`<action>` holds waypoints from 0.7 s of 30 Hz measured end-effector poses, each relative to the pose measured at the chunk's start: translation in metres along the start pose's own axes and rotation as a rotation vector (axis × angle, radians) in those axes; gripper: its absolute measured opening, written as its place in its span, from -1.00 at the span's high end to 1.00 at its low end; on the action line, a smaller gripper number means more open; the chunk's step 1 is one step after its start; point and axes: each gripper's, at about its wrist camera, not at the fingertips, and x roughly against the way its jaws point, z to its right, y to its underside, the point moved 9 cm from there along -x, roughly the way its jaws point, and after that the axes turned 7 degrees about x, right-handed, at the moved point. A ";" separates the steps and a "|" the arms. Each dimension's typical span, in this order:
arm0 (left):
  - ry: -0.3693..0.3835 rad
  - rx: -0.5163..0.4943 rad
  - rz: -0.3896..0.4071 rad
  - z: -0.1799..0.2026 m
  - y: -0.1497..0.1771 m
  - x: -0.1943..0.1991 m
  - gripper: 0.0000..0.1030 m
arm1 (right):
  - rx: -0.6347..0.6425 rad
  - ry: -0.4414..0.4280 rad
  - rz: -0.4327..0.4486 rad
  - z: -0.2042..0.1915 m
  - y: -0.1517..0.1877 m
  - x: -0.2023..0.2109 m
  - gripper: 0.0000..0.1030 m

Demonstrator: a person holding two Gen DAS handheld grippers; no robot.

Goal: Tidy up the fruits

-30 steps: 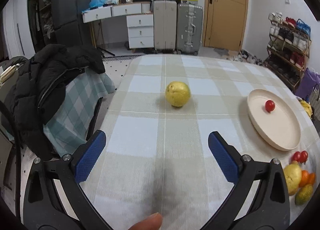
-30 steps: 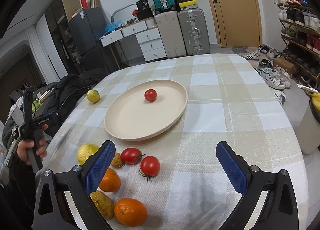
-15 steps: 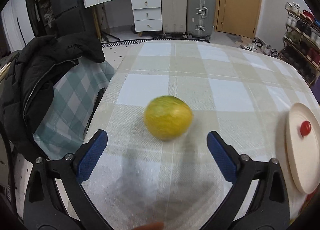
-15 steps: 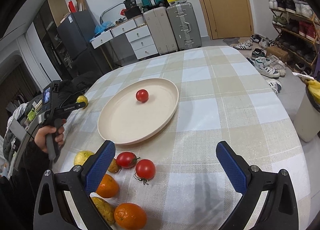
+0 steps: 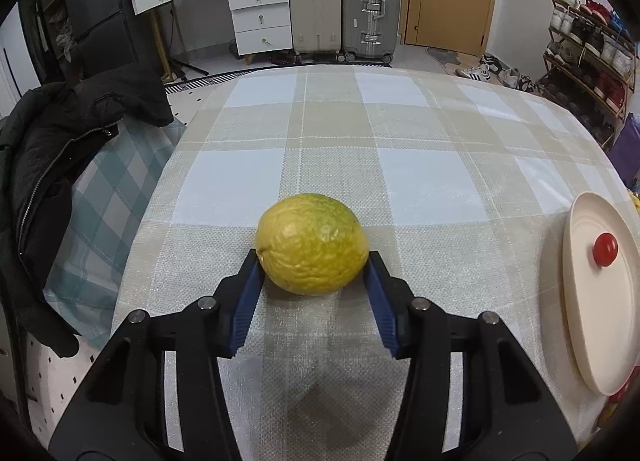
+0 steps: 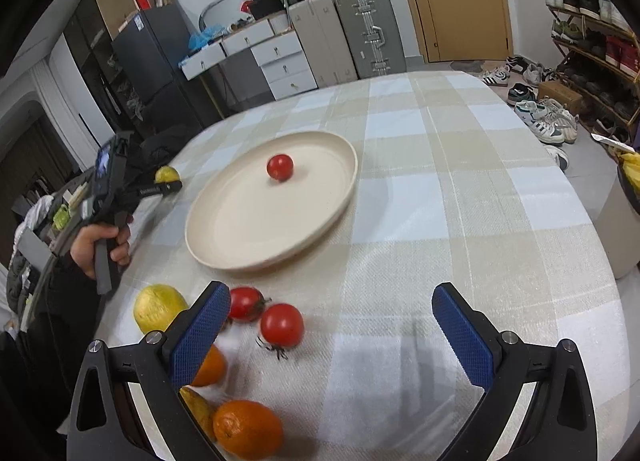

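Left hand-held gripper (image 5: 313, 267) closing its blue pads on a yellow-green fruit (image 5: 311, 243) near the counter's (image 5: 420, 181) left edge, right hand-held gripper (image 6: 330, 331) released above loose tomatoes (image 6: 281, 325) and oranges (image 6: 248, 429) at the near edge, cream plate (image 6: 256, 237) beyond with one tomato (image 6: 280, 167).

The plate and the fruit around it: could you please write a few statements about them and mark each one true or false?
1. The plate holds one tomato. True.
2. The yellow fruit sits between the left gripper pads. True; the jaws are closing.
3. The right gripper grips an orange. False; it is open and empty.
4. The orange lies on the plate. False; it lies on the tablecloth.
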 end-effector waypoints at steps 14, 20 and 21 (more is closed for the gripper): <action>0.154 -0.086 0.066 0.054 0.020 0.073 0.07 | 0.111 -0.087 -0.126 -0.035 0.022 -0.031 -0.16; 0.254 -0.172 0.054 0.111 0.046 0.104 0.07 | 0.137 -0.090 -0.124 -0.039 0.023 -0.032 0.42; 0.274 -0.190 0.046 0.122 0.051 0.108 0.07 | 0.138 -0.092 -0.125 -0.040 0.024 -0.033 0.43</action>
